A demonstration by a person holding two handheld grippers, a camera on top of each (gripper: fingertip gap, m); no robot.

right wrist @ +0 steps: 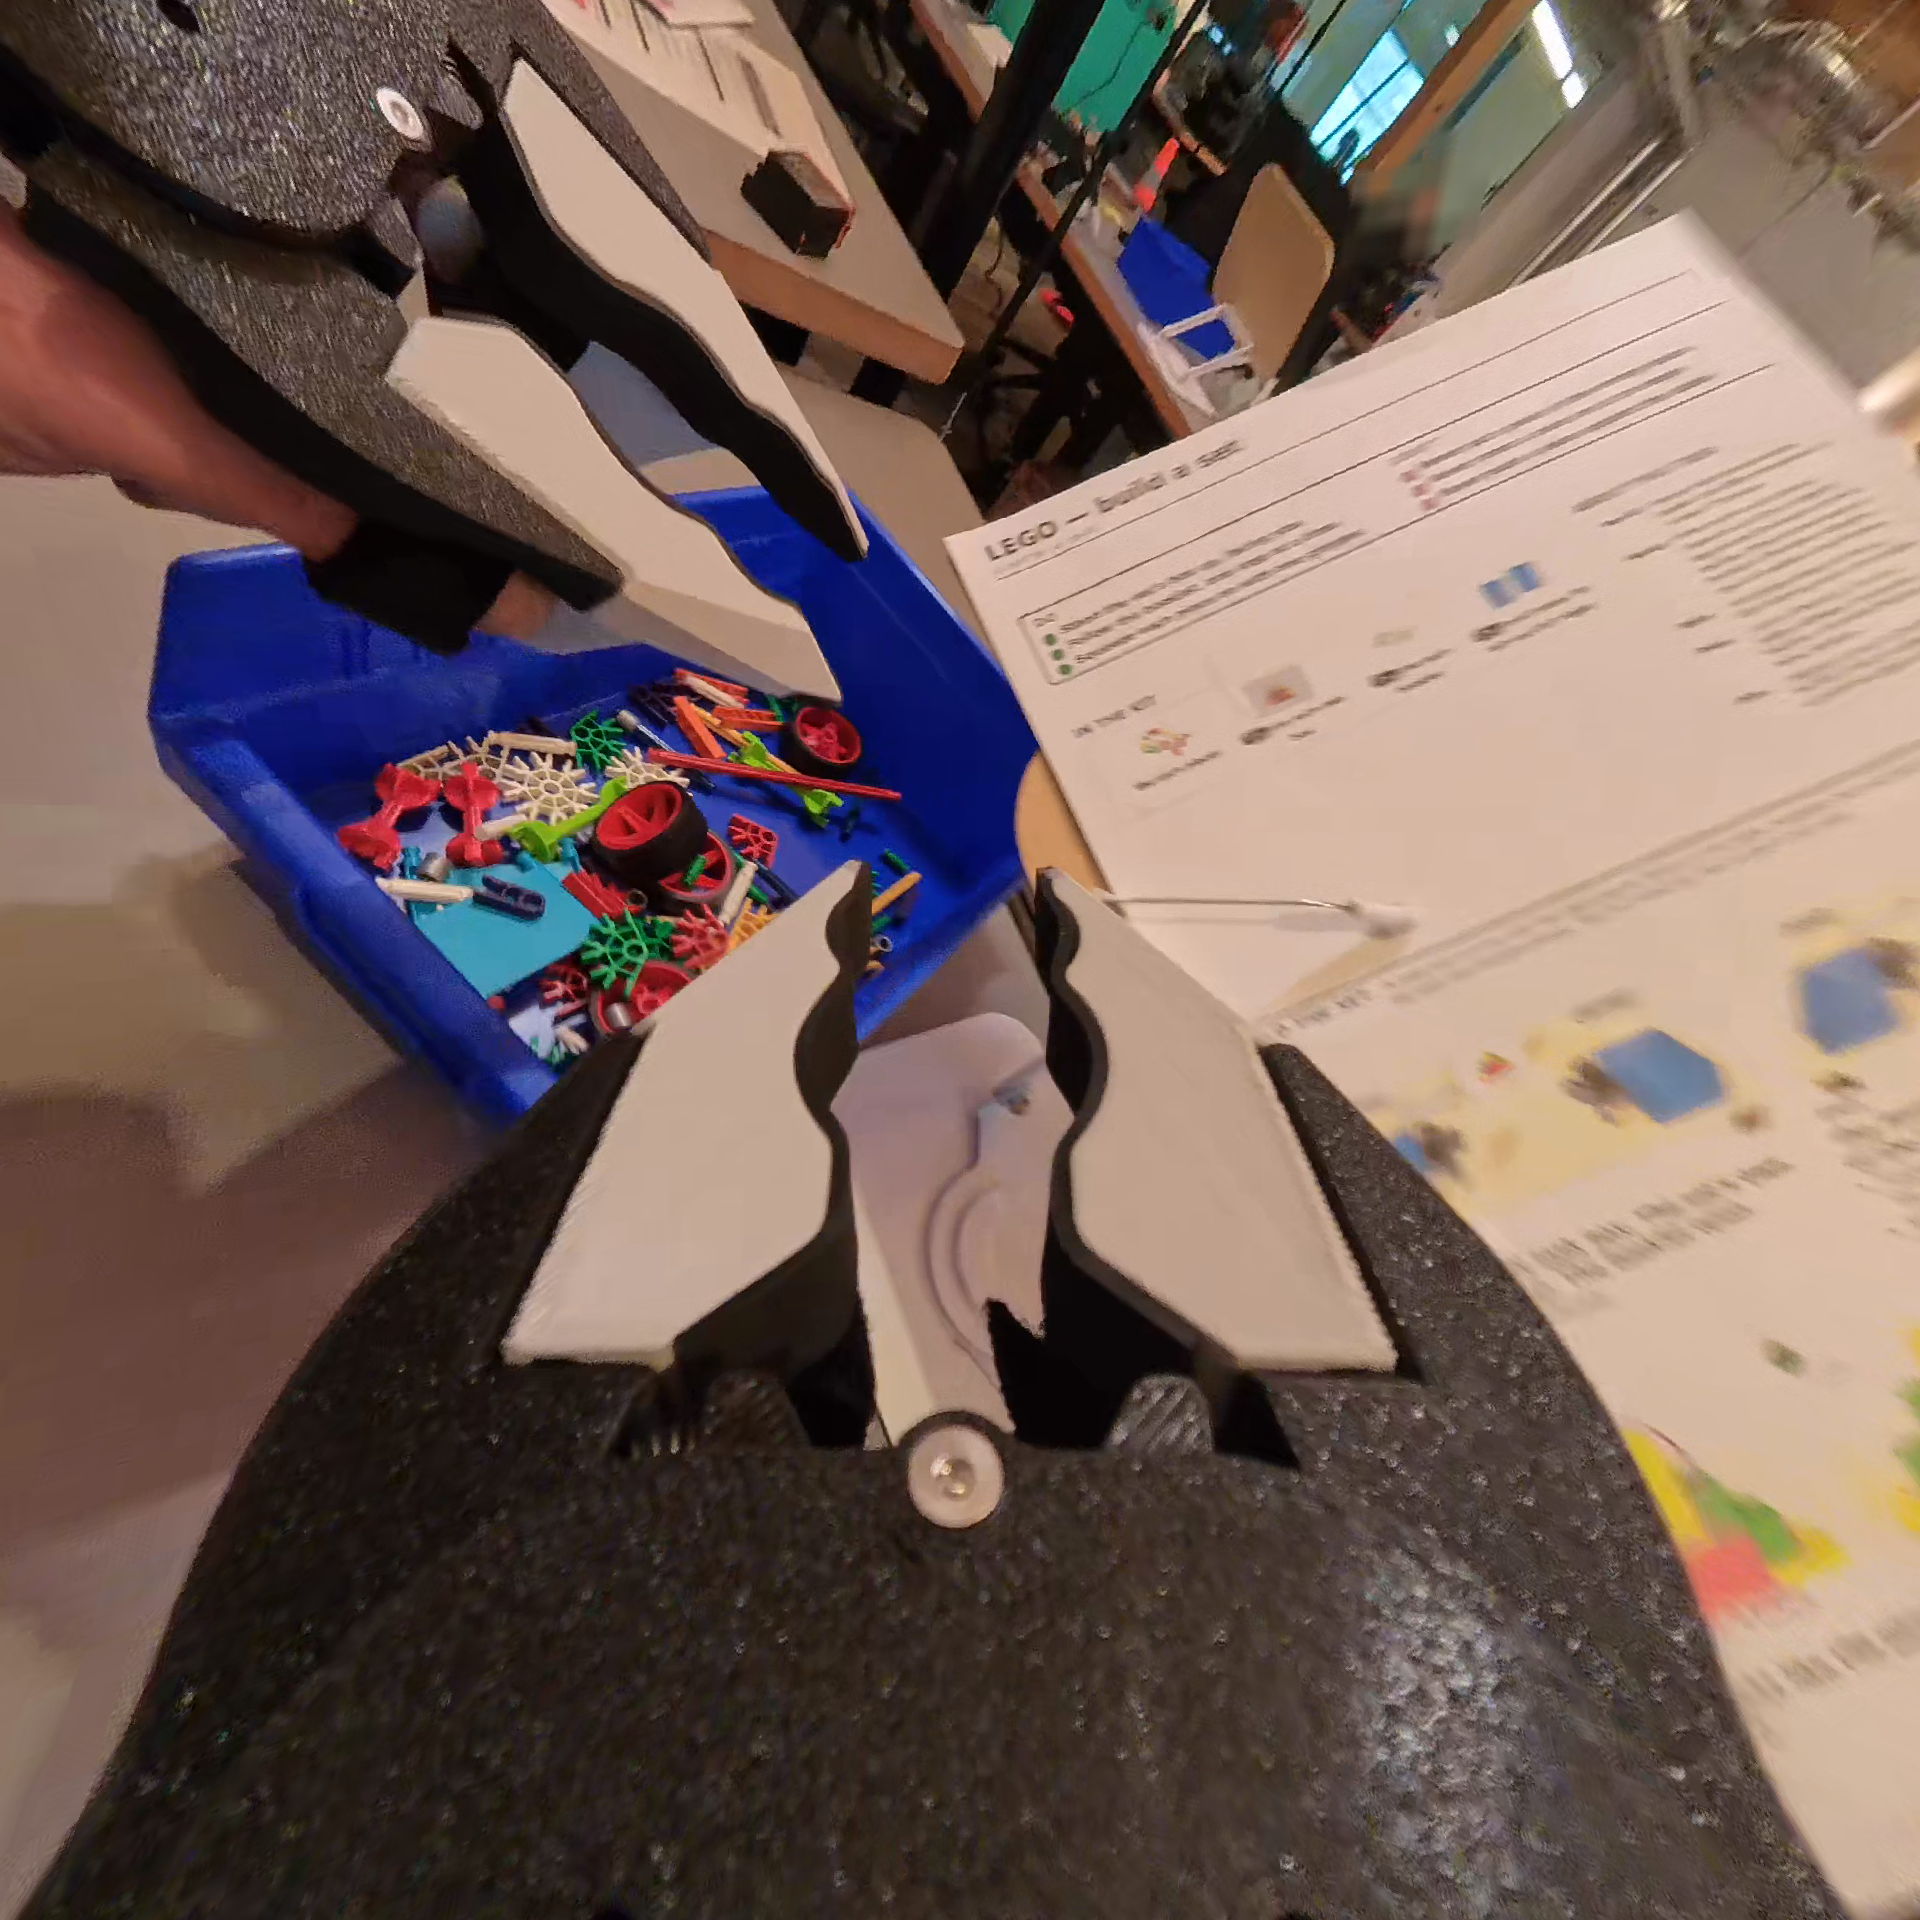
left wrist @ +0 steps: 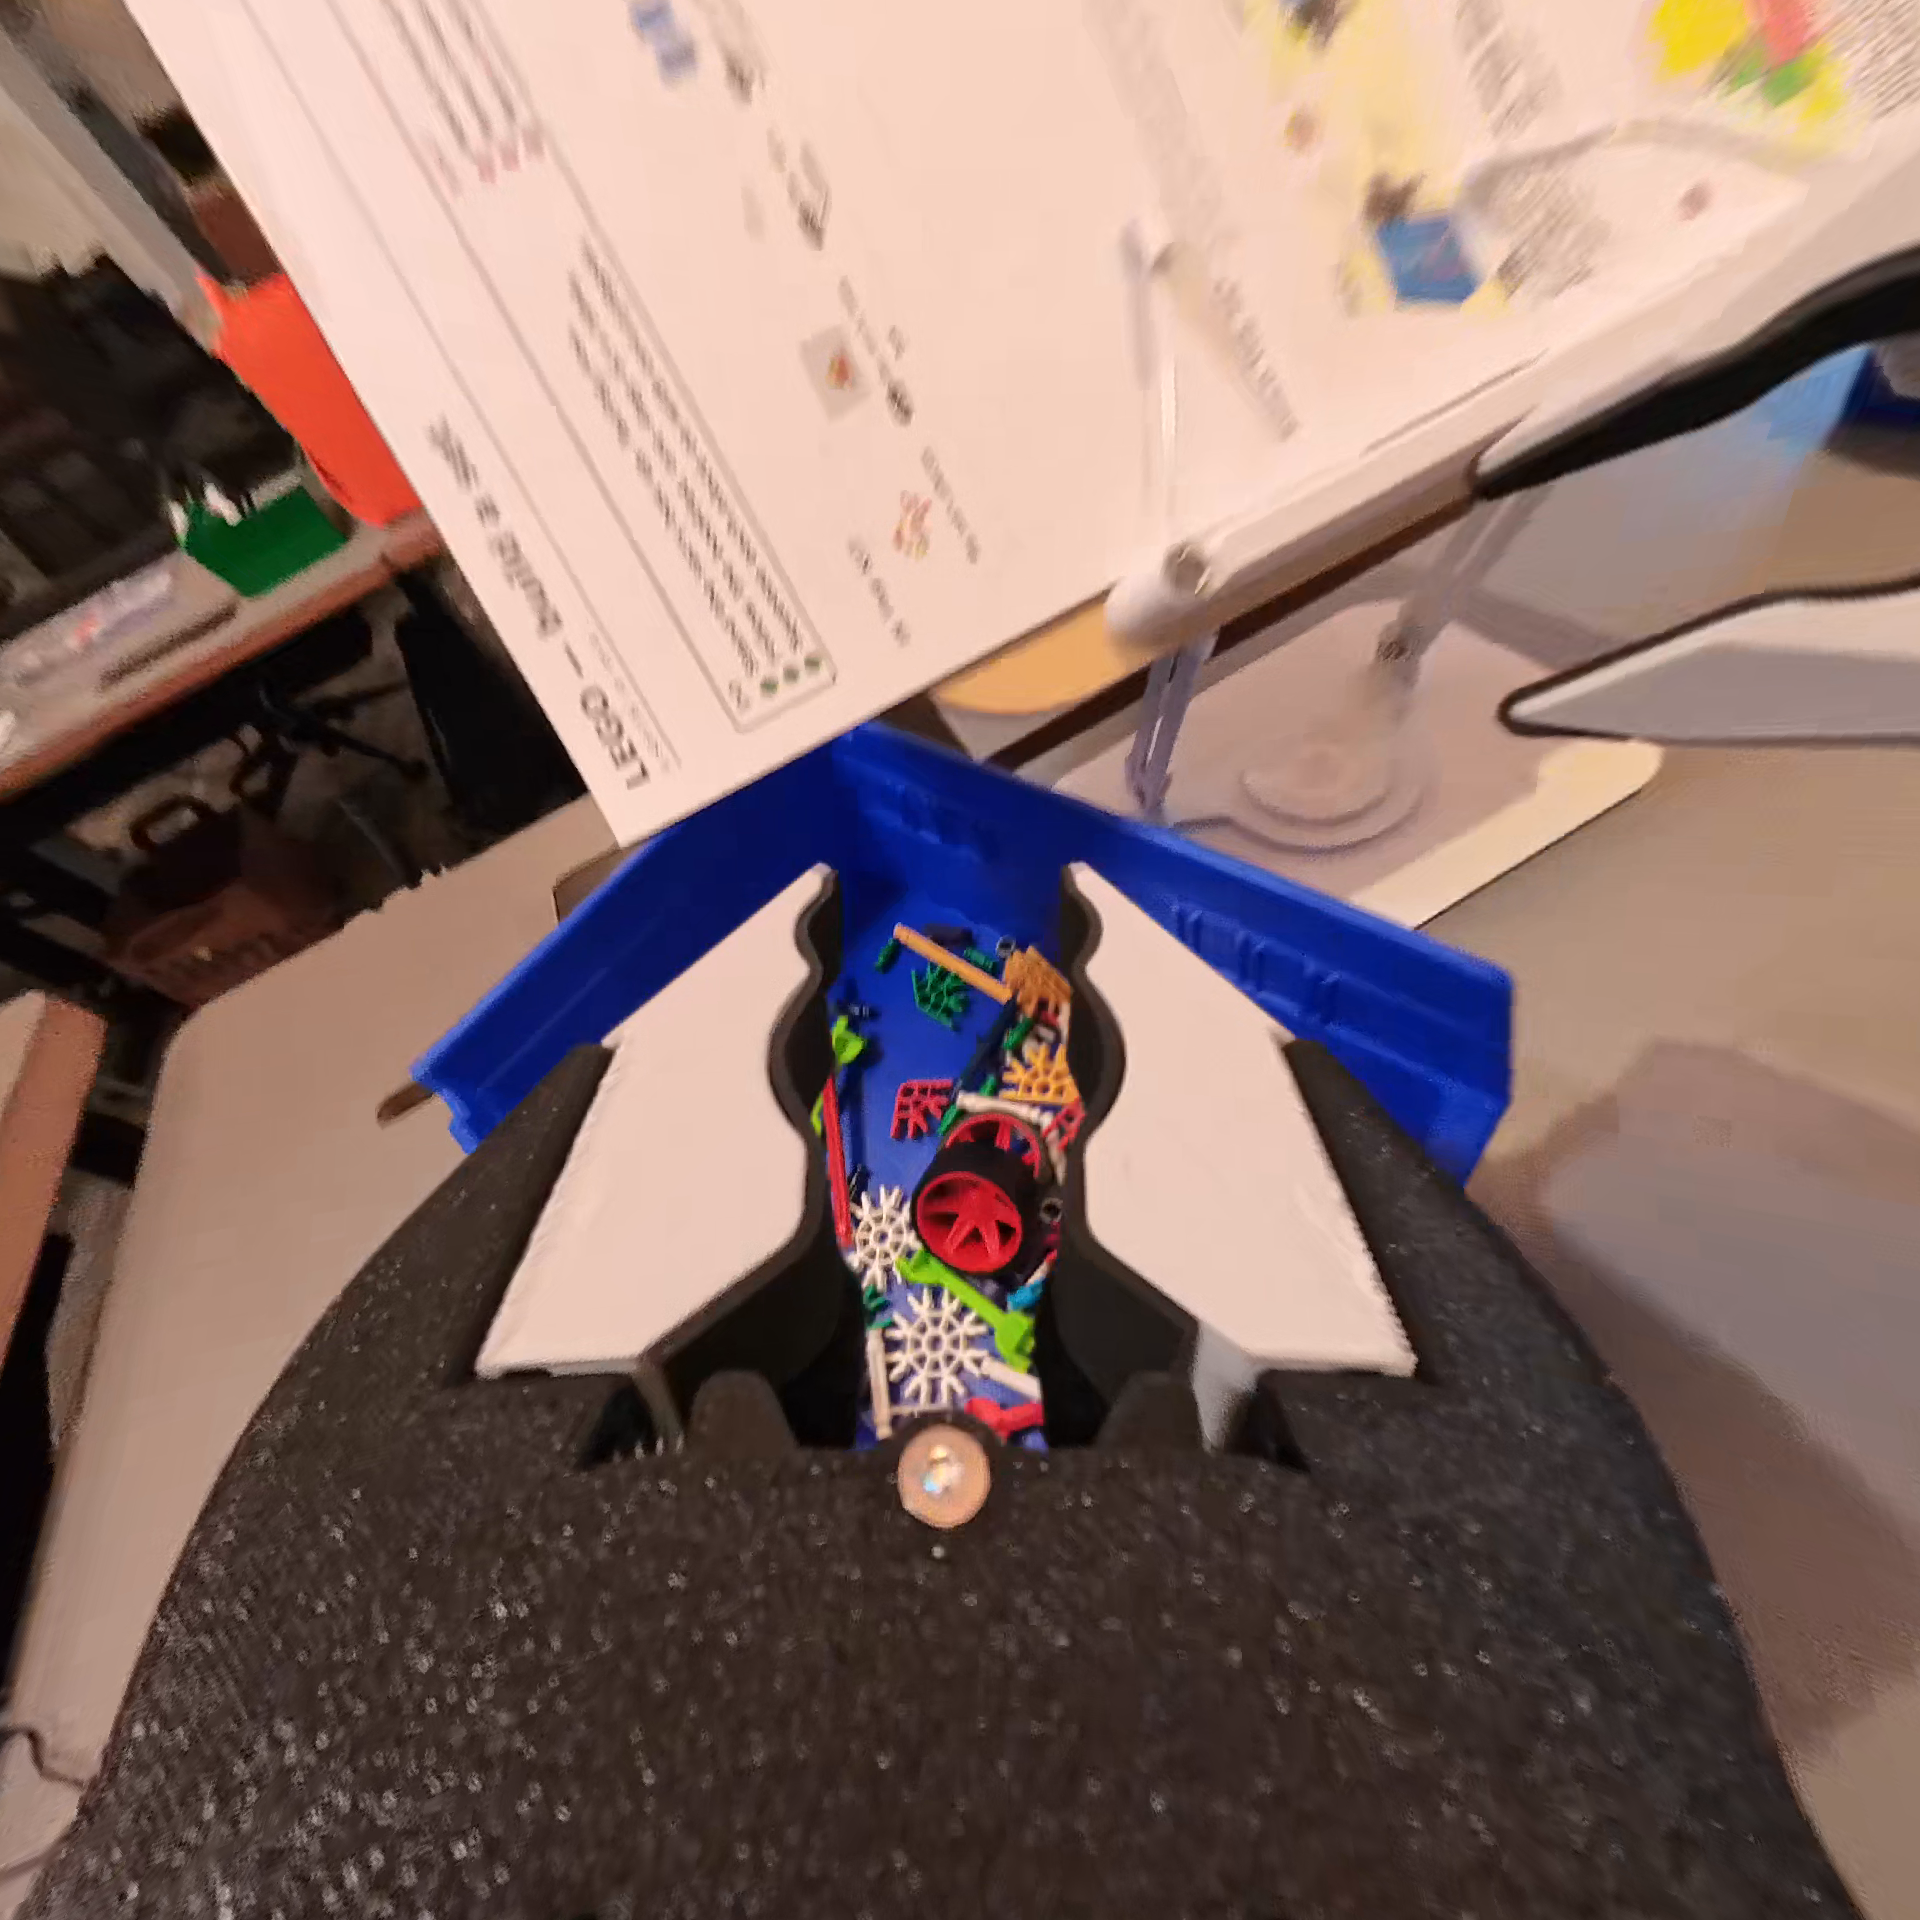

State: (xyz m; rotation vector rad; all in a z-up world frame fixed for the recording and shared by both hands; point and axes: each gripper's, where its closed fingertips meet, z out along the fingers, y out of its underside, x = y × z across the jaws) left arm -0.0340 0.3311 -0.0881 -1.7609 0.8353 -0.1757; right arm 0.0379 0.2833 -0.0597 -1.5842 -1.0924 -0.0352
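Black foam housing filled the lower part of both wrist views. From it the left tool (left wrist: 951, 1039) reached into the centre of its frame with its white fingers spread and nothing between them, hanging directly above the blue bin (left wrist: 1351, 977). In the gap between those fingers lay the loose construction pieces (left wrist: 935, 1340), with a red-hubbed wheel (left wrist: 977, 1210) near the middle. The right tool (right wrist: 951, 894) was likewise released and empty, its tips at centre frame, just beside the bin's near right edge and over a white stand base (right wrist: 935, 1101). Printed instruction sheets (right wrist: 1507, 727) stood propped at the right of that frame, close to the right tool. A hand (right wrist: 125, 416) gripped the left tool at upper left.

Judged risks: the pieces lay tangled and overlapping, so a closing grip could catch several at once or flick small ones out; the propped sheets stood near enough to either tool to be knocked.
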